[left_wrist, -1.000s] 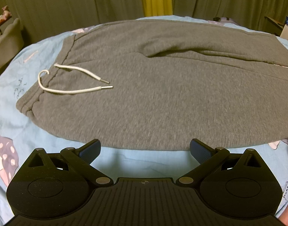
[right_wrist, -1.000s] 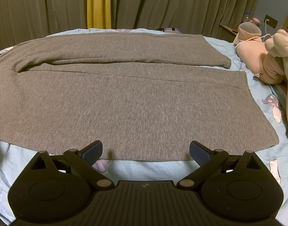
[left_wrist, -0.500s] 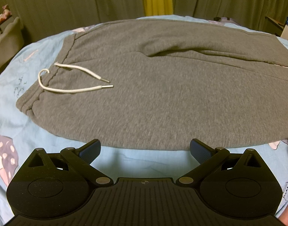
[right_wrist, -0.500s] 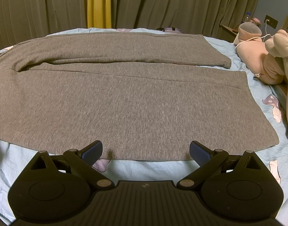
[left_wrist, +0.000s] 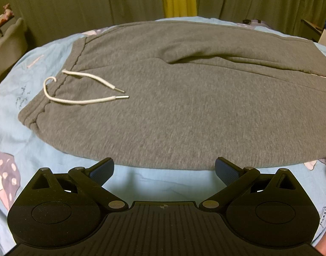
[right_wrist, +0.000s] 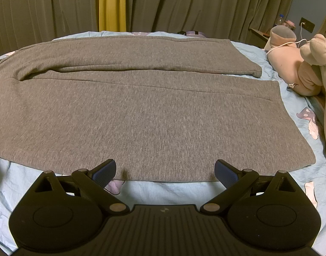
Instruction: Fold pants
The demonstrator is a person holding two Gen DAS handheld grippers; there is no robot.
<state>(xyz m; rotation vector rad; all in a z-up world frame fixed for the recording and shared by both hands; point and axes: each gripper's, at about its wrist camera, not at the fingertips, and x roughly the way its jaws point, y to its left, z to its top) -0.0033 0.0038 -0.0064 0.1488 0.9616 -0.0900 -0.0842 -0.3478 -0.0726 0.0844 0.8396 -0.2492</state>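
Note:
Grey sweatpants (left_wrist: 184, 111) lie flat on a light blue bedsheet (left_wrist: 18, 128), waistband to the left, legs running right. A white drawstring (left_wrist: 81, 100) lies loose on the waist area. In the right wrist view the two legs (right_wrist: 152, 115) lie side by side, hems at the right. My left gripper (left_wrist: 164, 169) is open and empty, just short of the pants' near edge by the hip. My right gripper (right_wrist: 165, 170) is open and empty, fingertips at the near edge of the near leg.
Pink plush toys (right_wrist: 301, 68) with a white cable lie at the bed's right side. Green and yellow curtains (right_wrist: 163, 4) hang behind the bed. A grey chair (left_wrist: 7, 42) stands at the left. A nightstand (left_wrist: 316, 29) sits at the far right.

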